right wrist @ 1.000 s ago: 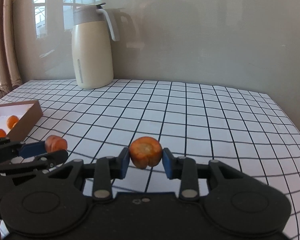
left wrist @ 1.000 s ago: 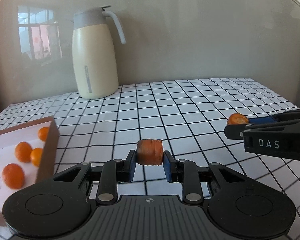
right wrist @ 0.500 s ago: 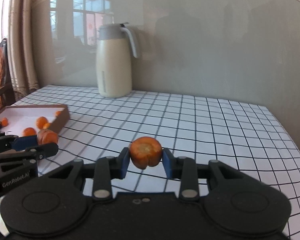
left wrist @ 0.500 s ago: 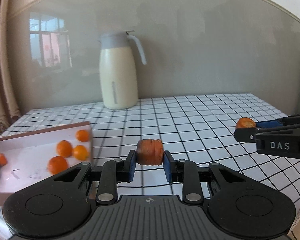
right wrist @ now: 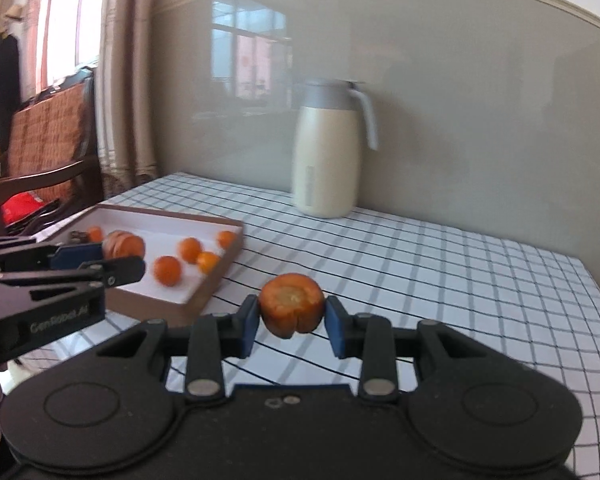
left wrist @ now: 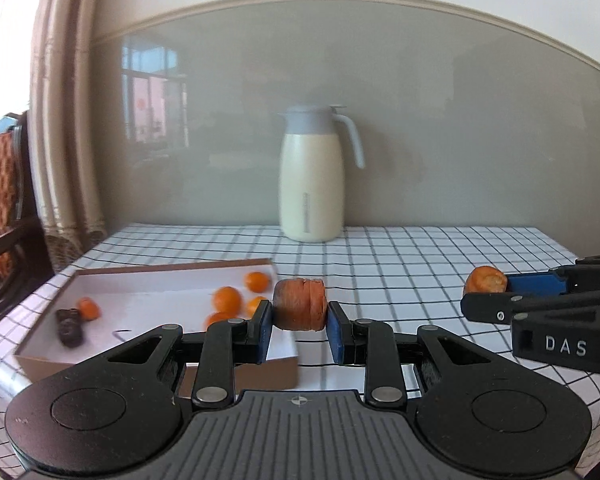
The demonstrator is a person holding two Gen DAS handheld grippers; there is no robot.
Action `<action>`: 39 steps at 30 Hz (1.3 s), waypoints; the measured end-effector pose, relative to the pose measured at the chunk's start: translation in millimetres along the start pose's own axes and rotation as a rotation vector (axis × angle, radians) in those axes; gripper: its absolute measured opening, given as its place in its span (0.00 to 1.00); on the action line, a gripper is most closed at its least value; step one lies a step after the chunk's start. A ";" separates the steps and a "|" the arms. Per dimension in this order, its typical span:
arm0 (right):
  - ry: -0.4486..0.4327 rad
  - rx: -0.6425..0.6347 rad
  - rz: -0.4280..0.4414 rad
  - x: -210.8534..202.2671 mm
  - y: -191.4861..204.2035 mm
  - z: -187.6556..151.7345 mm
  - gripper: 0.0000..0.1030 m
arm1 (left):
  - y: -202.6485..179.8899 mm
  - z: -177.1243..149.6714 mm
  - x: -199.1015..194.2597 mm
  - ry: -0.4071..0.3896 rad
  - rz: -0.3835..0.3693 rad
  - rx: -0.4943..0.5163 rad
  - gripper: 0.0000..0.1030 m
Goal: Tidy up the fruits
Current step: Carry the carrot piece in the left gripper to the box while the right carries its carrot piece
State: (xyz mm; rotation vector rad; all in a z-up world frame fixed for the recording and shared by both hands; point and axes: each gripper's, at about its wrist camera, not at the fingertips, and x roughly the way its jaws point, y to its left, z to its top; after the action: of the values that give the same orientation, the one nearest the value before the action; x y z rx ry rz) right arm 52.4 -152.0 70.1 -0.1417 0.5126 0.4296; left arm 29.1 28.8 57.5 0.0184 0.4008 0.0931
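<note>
The left tool (left wrist: pixel 299 323) grips a squat, ridged orange-brown dried fruit (left wrist: pixel 300 309) between its blue pads, the fruit lying on its side with the flat ends against the pads. It hangs in the air just over the right-hand rim of the shallow brown cardboard box with a white inside (left wrist: pixel 148 278), which sits by the left edge of the desk covered in a white cloth with a black grid (left wrist: pixel 399 256).

The right tool (right wrist: pixel 291 320) is closed on a second rounded orange-brown dried fruit (right wrist: pixel 291 310), its pale cut top facing the camera, held above the cloth to the right of the box (right wrist: pixel 216 276). In the left wrist view this tool comes in from the right edge, well apart from the left one.

Inside the box lie several small round orange fruits (left wrist: pixel 228 299), grouped toward its right end, with one more small orange fruit (left wrist: pixel 88 308) near the left end, touching or just beside a dark, blurred lump (left wrist: pixel 68 323) that cannot be made out.

A cream-coloured thermal jug with a grey lid and handle (left wrist: pixel 311 176) stands upright at the far edge of the desk, against the grey wall panel (left wrist: pixel 459 120). Past the left edge are beige curtains (left wrist: pixel 60 120) and a wooden chair with a woven orange back (right wrist: pixel 48 140).
</note>
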 end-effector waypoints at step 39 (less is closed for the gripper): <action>-0.047 -0.160 0.229 77.1 123.3 63.7 0.26 | 155.4 -2.8 18.9 -0.018 0.290 -0.080 0.28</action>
State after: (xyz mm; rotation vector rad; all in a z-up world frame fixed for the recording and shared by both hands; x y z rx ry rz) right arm 87.9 2.2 83.3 -0.2278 0.4493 0.6970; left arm 31.9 185.4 53.2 -0.0014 0.3745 0.3944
